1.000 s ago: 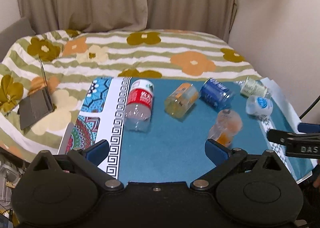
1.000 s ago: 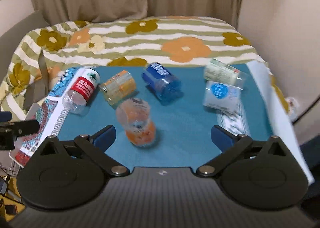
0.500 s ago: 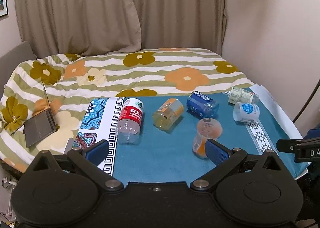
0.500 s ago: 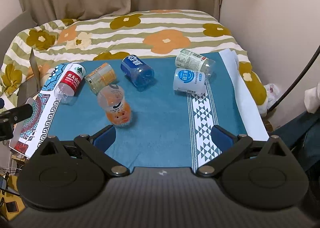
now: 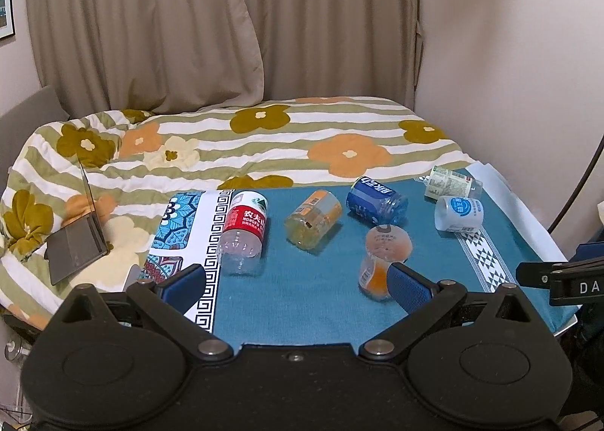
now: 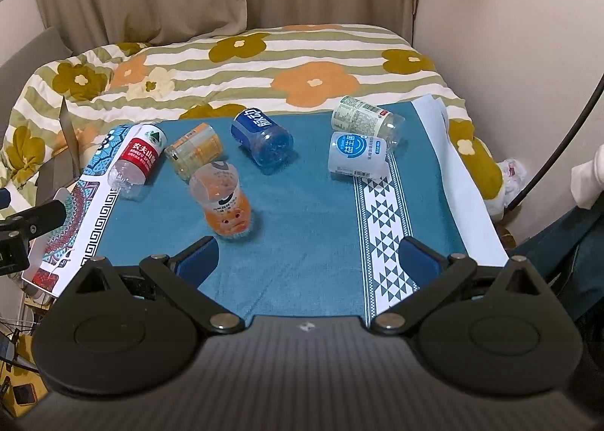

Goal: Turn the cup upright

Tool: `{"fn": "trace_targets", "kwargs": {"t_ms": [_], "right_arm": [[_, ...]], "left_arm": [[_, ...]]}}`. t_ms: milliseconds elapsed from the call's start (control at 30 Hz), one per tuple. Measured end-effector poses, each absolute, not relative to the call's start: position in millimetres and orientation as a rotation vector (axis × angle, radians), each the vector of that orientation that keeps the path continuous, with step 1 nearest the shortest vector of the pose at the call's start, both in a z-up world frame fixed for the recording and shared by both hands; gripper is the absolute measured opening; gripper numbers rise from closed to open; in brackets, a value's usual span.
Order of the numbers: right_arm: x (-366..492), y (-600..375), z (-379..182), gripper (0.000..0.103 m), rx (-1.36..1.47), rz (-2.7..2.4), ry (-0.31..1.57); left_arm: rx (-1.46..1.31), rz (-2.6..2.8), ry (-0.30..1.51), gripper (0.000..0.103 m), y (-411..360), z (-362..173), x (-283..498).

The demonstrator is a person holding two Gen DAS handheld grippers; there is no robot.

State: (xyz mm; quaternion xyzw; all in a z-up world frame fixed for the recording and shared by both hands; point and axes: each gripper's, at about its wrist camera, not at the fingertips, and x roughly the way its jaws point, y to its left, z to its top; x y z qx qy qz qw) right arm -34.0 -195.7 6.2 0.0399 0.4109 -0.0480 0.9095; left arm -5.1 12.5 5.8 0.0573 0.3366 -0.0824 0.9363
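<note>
Several cut-bottle cups lie on their sides on a teal cloth [image 5: 302, 302] [image 6: 309, 227]: a red-label one [image 5: 243, 229] [image 6: 137, 162], a yellow one [image 5: 313, 217] [image 6: 194, 157], a blue one [image 5: 375, 198] [image 6: 262, 140], a white one with a blue logo [image 5: 458, 212] [image 6: 356, 155], and a green-label one [image 5: 451, 183] [image 6: 362, 119]. An orange cup [image 5: 383, 257] [image 6: 222, 200] stands mouth-down and tilted. My left gripper [image 5: 296, 285] is open and empty, near the front edge; its right finger overlaps the orange cup in the picture. My right gripper [image 6: 309, 259] is open and empty, right of the orange cup.
The table stands against a bed with a flowered striped blanket [image 5: 264, 144] [image 6: 264, 64]. A laptop [image 5: 81, 234] lies on the bed at the left. A patterned mat [image 5: 181, 219] covers the table's left end. A wall [image 5: 509, 72] is at the right. A dark cable [image 6: 555, 144] hangs at the right.
Both grippers have pulled back and up from the table, so the cups look smaller and farther away. The cups have not moved. Both jaws stay open.
</note>
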Motion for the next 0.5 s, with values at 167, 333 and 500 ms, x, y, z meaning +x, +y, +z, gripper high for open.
{"fn": "trace_targets", "kwargs": {"t_ms": [167,333,500], "right_arm": [[-34.7,-196.0,7.3,0.103,0.082,-0.101,0.846],[-34.1,-196.7,8.0,0.103,0.082,-0.101,0.846],[-33.7,-196.6,7.7,0.103,0.082,-0.1,0.847]], "left_arm": [[0.118,-0.169,0.683,0.103,10.7,6.9,-6.0],[0.121,-0.167,0.682,0.103,9.7,7.6,-6.7],[0.122,-0.166,0.682,0.103,9.2,7.7,-6.5]]}}
